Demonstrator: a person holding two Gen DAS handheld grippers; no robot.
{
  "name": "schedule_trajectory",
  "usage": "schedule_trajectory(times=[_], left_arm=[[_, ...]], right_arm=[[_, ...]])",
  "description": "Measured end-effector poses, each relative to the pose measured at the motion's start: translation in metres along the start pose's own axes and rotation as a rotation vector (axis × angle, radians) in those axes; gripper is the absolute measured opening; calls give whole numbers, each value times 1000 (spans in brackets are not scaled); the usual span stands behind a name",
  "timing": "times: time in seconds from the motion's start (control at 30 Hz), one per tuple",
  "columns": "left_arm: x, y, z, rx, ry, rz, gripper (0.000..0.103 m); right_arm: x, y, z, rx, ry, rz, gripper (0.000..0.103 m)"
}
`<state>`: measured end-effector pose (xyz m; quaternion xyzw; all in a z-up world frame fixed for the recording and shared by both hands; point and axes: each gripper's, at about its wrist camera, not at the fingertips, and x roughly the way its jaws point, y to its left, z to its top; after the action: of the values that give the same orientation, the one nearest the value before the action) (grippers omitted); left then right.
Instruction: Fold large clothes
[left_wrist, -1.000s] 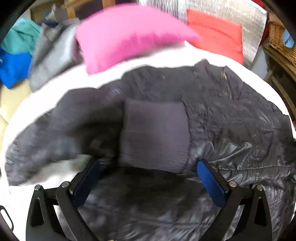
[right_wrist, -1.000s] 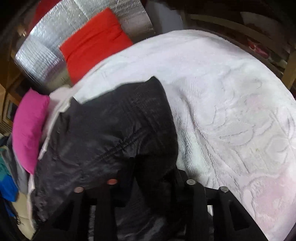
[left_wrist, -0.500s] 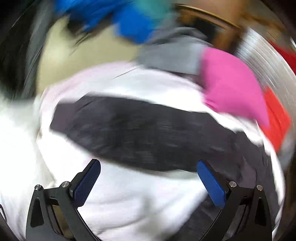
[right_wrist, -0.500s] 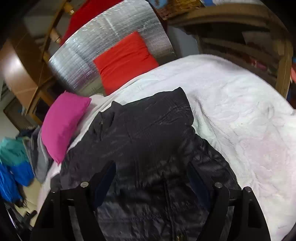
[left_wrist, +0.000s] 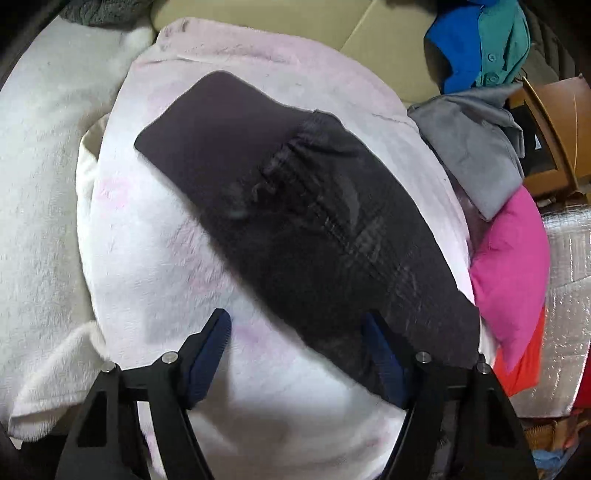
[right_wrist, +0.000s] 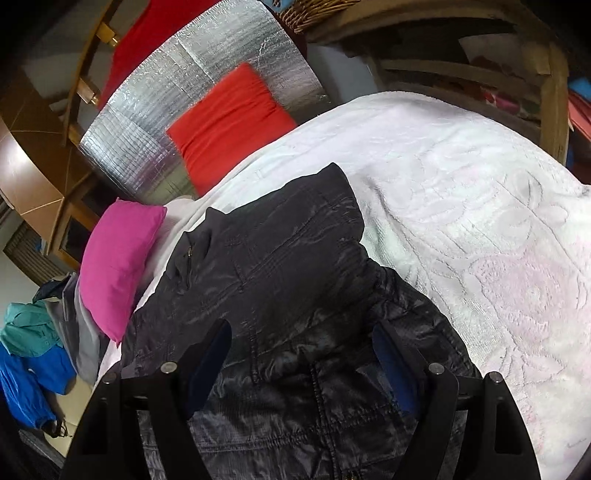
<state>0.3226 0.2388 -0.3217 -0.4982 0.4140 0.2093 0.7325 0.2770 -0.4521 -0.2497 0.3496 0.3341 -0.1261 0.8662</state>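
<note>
A black quilted jacket (right_wrist: 288, 280) lies spread on a white and pink blanket (right_wrist: 480, 206), collar and zip (right_wrist: 188, 254) toward the pink pillow. In the left wrist view one sleeve (left_wrist: 332, 229) stretches diagonally away and ends in a plain knit cuff (left_wrist: 207, 122). My left gripper (left_wrist: 295, 332) hovers over the near part of that sleeve. Its jaws are closing, with the sleeve's edge between them by the right finger (left_wrist: 384, 354) and no pad pressing on it. My right gripper (right_wrist: 301, 339) stands open above the jacket's body, nothing gripped.
A pink pillow (left_wrist: 513, 266) and a red cushion (right_wrist: 229, 122) lie at the bed's head against a silver foil mat (right_wrist: 207, 74). Grey (left_wrist: 472, 147), blue and teal garments (left_wrist: 480, 44) are piled beside the bed. Wooden furniture (right_wrist: 550, 96) stands at the far right.
The left view swung and rolled from the jacket's body to the outstretched sleeve, and its jaws narrowed. The right gripper drew back from the jacket, showing more of it.
</note>
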Motion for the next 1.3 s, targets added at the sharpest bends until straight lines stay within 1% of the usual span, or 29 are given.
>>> schedule_trajectory(times=[0.03,0.07,0.13,0.23,0.27,0.3,0.33,0.4,0.47,0.53,0.57,0.63,0.7,0.77,0.87,0.93,1.1,1.17,1.2,1.23,1.3], left_arm=[[1,-6,-2,9,-20,-5,72],[3,-11,2,19,-36,-20,63],[10,-18,9,29,-44,-35,53],[8,-15,15,12,-69,-39,46],[9,-16,17,15,-80,-43,35],[10,-19,20,29,-84,-46,28],[11,-20,22,36,-80,-50,23],[14,-21,26,40,-80,-58,17],[11,-22,28,54,-96,-72,11],[2,-28,26,91,-129,-74,10],[-5,-36,24,124,-158,-77,9],[-19,-45,15,172,-198,-88,9],[-31,-63,5,249,-255,-100,8],[-41,-78,-6,316,-294,-110,8],[-52,-107,-29,424,-342,-151,8],[-55,-120,-43,479,-354,-166,8],[-54,-163,-96,665,-372,-189,8],[-52,-176,-116,721,-367,-208,8],[-50,-185,-131,762,-357,-224,8],[-49,-188,-139,780,-353,-230,8],[-46,-203,-167,844,-339,-242,8]], right_arm=[[0,0,0,-5,-3,-5,82],[1,0,1,-8,-3,-8,82],[2,0,1,-4,-6,-9,82],[4,-2,2,10,-10,-8,82],[5,-2,2,12,-10,-8,82],[7,-2,2,12,-9,-8,82],[9,0,1,9,-6,-9,82],[12,4,0,-1,-3,-12,82],[14,8,-2,-13,-4,-13,82],[15,12,-3,-23,-8,-11,82],[16,15,-3,-28,-8,-10,82],[18,17,-4,-29,-6,-5,82],[18,19,-5,-30,-4,0,82],[18,20,-5,-35,-4,2,82],[17,21,-4,-41,-5,7,82],[17,21,-3,-37,-5,13,82],[15,19,-1,-27,1,36,82],[13,20,-1,-34,-2,36,82],[12,19,-1,-36,-3,38,82],[11,19,0,-35,-2,40,82],[10,16,1,-31,-3,44,82]])
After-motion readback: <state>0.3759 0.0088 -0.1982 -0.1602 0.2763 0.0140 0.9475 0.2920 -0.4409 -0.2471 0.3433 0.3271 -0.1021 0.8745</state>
